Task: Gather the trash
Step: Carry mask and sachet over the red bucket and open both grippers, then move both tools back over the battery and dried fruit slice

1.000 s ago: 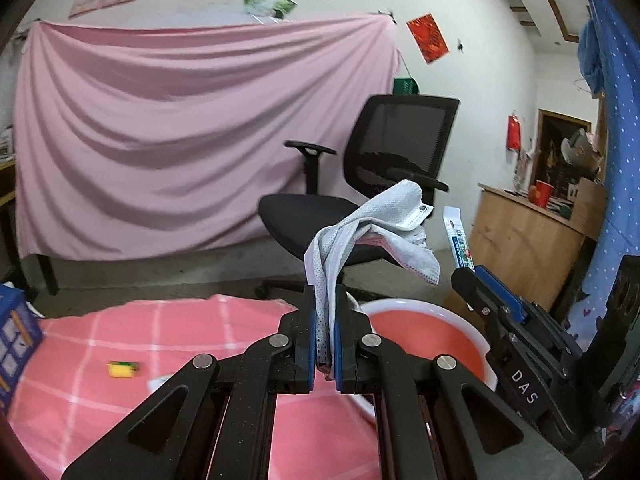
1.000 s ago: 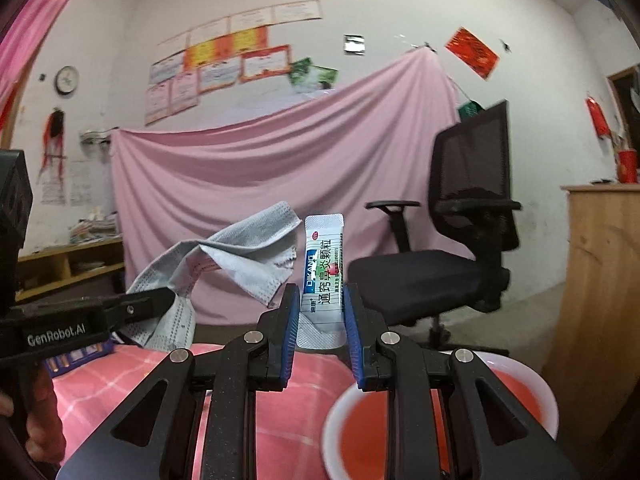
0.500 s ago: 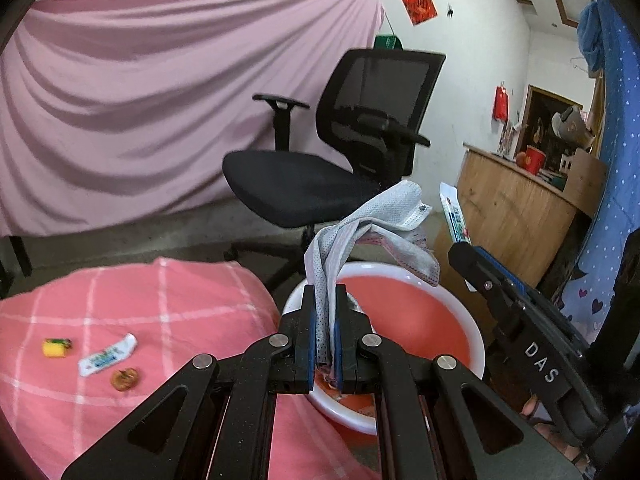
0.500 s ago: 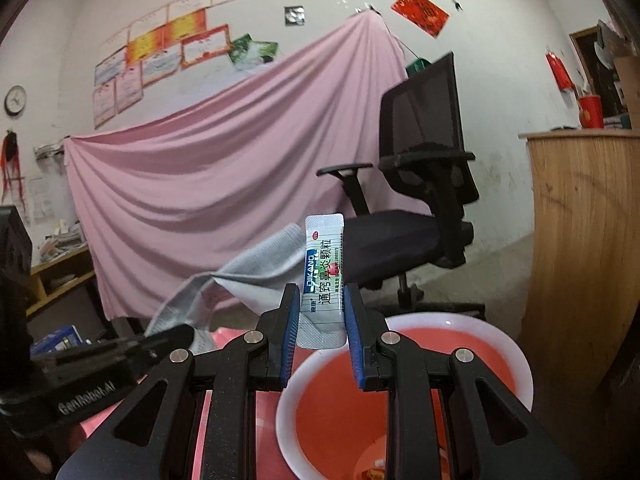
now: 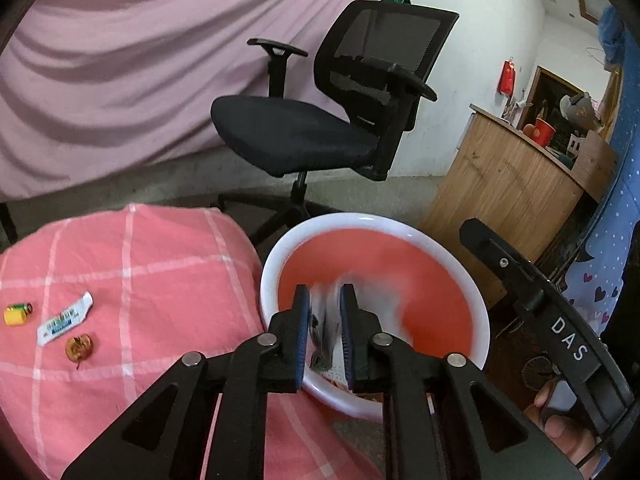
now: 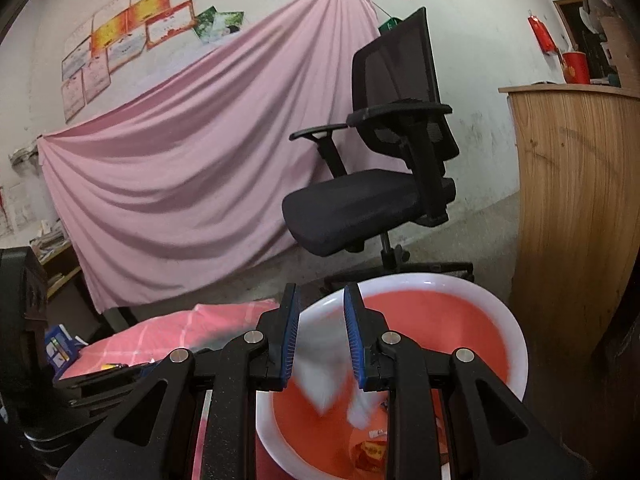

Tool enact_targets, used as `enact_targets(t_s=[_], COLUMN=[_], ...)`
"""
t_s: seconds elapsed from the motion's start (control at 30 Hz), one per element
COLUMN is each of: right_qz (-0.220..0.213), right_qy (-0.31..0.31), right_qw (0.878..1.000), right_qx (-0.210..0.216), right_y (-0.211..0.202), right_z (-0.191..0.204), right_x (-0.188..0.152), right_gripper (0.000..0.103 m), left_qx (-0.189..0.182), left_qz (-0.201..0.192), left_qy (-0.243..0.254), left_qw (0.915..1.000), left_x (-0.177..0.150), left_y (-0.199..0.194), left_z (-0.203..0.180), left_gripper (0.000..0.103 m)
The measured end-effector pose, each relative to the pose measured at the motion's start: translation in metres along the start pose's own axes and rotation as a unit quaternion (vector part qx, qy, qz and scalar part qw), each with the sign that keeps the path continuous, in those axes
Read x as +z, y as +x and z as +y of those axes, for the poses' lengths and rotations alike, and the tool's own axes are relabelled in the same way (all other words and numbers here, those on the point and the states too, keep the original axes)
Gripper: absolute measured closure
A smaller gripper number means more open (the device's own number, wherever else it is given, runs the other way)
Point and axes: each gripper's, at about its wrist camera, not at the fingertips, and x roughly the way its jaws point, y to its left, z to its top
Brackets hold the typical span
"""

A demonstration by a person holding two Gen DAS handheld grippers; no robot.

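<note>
Left wrist view
Left gripper (image 5: 324, 290): its jaws had just been opening and stood apart, squeezing nothing.
Grey cloth (image 5: 372, 300): a soft, blurry smear seen between the jaws and just past them, over the basin, loose from the pads.
Basin (image 5: 272, 264): round and smooth, with a white rim and a red inside. It sat right under the gripper, beside the bench.
Bench cover (image 5: 120, 260): soft pink cloth with white squares.
Trash on the bench: a small yellow roll (image 5: 16, 314), a flat white and blue packet (image 5: 64, 322) and a brown apple core (image 5: 80, 348) lay close together, well away from the basin.
Chair (image 5: 288, 128): black, with a net back and a padded seat. It stood behind the basin.
Cupboard (image 5: 500, 184): brown wood, to the right of the basin.
Sheet (image 5: 120, 60): pink and full of folds, hanging at the back.

Right wrist view
Right gripper (image 6: 321, 288): its blue, ribbed jaws stood apart with nothing pinched between them.
White blur (image 6: 320, 384): it showed low between the jaws, inside the basin. I could not tell what it was.
Red wrapper (image 6: 370, 450): crinkly, lying at the bottom of the basin.
Wall papers (image 6: 140, 28): flat sheets stuck above the pink sheet.
Blue box (image 6: 60, 344): at the far left, by the bench.
</note>
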Motion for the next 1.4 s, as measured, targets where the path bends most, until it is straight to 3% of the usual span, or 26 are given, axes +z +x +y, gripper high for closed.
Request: enact_targets(t_s=[0.1,0.4,0.57,0.7,0.77,0.9,1.0,1.07,1.13,1.2,1.27,1.4], right_qz=[0.004,0.006,-0.004,-0.010,-0.016,-0.036,-0.061,-0.079,-0.095,-0.107,-0.122,-0.148], right_qy=[0.001,-0.005,-0.005,-0.019,-0.024,-0.033,-0.034,-0.031,-0.034,-0.040,-0.049,-0.076], right_qw=[1.000,1.000,1.000,1.000,0.999,0.998,0.996,0.995,0.993,0.991,0.987,0.980], right_qx=[0.000,0.001,0.010,0.021,0.027,0.042,0.048,0.055,0.065,0.076,0.089,0.106], right_y=[0.001,0.002,-0.001,-0.002,-0.003,-0.005,-0.009,-0.011,-0.014,-0.015,-0.017,-0.020], right_z=[0.000,0.003,0.011,0.027,0.034,0.052,0.065,0.072,0.081,0.089,0.099,0.120], right_x=[0.000,0.001,0.004,0.006,0.007,0.009,0.009,0.009,0.008,0.007,0.005,0.001], right_gripper=[0.082,0.082,0.076,0.075,0.070,0.066,0.044,0.024,0.020,0.016,0.002,0.000], left_qx=[0.000,0.018,0.043,0.065,0.076,0.105,0.130,0.145,0.165,0.184,0.199,0.224], left_qz=[0.001,-0.030,-0.055,-0.080,-0.092,-0.124,-0.146,-0.156,-0.168,-0.186,-0.213,-0.252], left_qy=[-0.007,-0.031,-0.038,-0.041,-0.043,-0.047,-0.054,-0.059,-0.066,-0.074,-0.084,-0.099], left_qw=[1.0000,0.9989,0.9968,0.9938,0.9919,0.9856,0.9792,0.9753,0.9695,0.9624,0.9529,0.9363], left_x=[-0.002,0.001,0.002,0.002,0.003,0.002,-0.003,-0.007,-0.013,-0.020,-0.029,-0.047], left_y=[-0.002,-0.023,-0.043,-0.064,-0.076,-0.100,-0.121,-0.132,-0.144,-0.155,-0.167,-0.187], left_z=[0.004,0.020,0.031,0.042,0.049,0.063,0.077,0.087,0.099,0.109,0.119,0.139], left_gripper=[0.072,0.072,0.071,0.065,0.064,0.049,0.047,0.047,0.041,0.015,0.008,0.002])
